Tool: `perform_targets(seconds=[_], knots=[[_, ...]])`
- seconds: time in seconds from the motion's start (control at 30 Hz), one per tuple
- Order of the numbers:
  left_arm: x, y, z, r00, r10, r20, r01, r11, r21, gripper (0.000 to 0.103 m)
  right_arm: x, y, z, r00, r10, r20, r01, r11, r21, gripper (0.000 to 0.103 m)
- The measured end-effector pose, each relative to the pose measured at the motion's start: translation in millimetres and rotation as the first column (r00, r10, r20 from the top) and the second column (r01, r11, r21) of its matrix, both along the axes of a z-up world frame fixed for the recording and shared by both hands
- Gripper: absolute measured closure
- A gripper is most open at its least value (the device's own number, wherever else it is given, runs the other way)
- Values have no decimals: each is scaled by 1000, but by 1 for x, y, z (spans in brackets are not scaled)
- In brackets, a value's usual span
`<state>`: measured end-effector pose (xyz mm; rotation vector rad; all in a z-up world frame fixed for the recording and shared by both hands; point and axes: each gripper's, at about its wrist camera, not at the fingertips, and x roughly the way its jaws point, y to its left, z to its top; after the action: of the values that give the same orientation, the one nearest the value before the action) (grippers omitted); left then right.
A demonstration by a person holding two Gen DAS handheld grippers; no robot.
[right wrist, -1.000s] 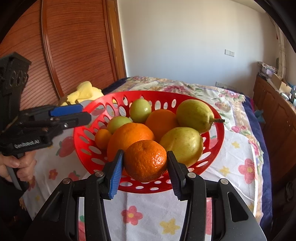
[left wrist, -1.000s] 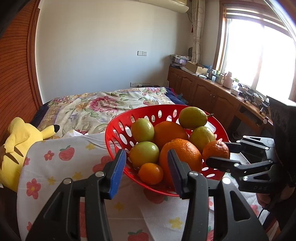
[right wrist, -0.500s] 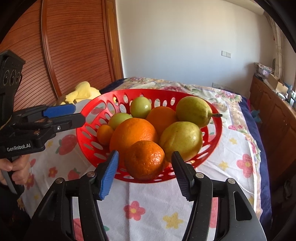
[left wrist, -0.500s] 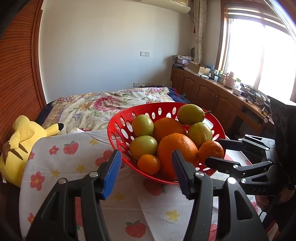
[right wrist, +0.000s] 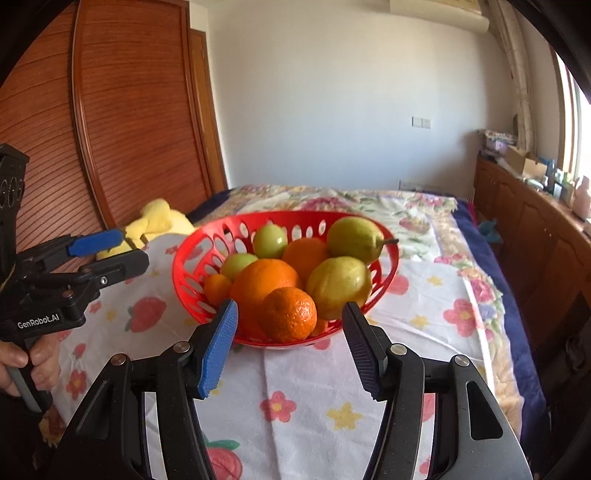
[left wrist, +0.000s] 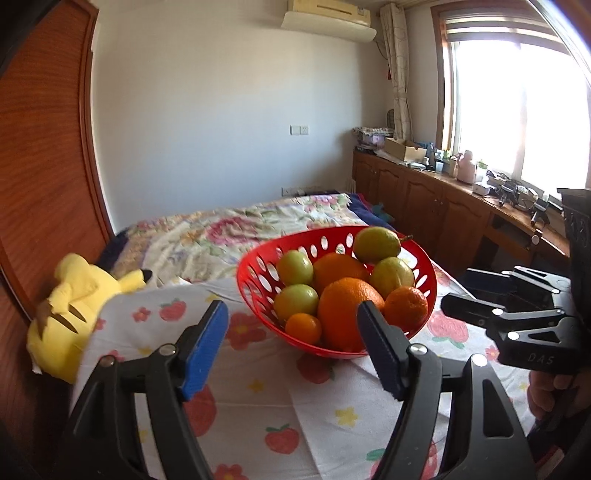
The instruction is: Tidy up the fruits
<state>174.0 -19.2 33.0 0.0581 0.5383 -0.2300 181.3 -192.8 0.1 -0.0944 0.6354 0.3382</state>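
Two hand-held grippers, both black w/ blue ribbed pads, both aimed at same fruit basket. Left gripper (left wrist: 291, 345): jaws apart, have just been opening wider; nothing between pads, only patterned cloth behind the gap. Right gripper (right wrist: 290, 345): jaws apart to a moderate gap, opened within the last sec, nothing gripped; the small dimpled orange mandarin (right wrist: 288, 314) shows in the gap but sits in the basket beyond the tips, pads clear of it. Bare hand (right wrist: 27, 363) wraps left gripper's handle, seen from right wrist view.

Red perforated plastic basket (right wrist: 192, 266) rests on white cloth printed w/ strawberries and flowers (right wrist: 343, 402), just ahead of both sets of fingertips. Fruit piled inside: large round orange (right wrist: 264, 282) front-centre, touching the mandarin; second orange (right wrist: 304, 254) behind it; tiny orange citrus (right wrist: 217, 288) at left edge of pile; two round green fruits (right wrist: 270, 240) toward back-left; two yellow-green pears (right wrist: 338, 286), one front-right, one w/ stem at back-right rim.

Beyond basket: floral quilt (right wrist: 369, 206) on bed, navy edge on its right. Yellow plush toy (left wrist: 70, 321) lies at cloth's left edge, against reddish wooden slatted panel (right wrist: 140, 122). Wooden cabinets w/ cluttered top (left wrist: 443, 206) run under bright window (left wrist: 517, 110). White wall AC unit (left wrist: 328, 18) up high.
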Motion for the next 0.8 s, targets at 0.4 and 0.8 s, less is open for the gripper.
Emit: perform_targets(seconds=[0.4, 0.8], knots=[[-46, 2, 29, 992, 31, 123, -34, 999, 24, 10, -40, -3, 38, 989, -54, 138, 51, 998, 30, 31], [-85, 9, 55, 985, 62, 159, -63, 998, 0, 10, -84, 4, 68, 966, -79, 245, 71, 997, 42, 12]])
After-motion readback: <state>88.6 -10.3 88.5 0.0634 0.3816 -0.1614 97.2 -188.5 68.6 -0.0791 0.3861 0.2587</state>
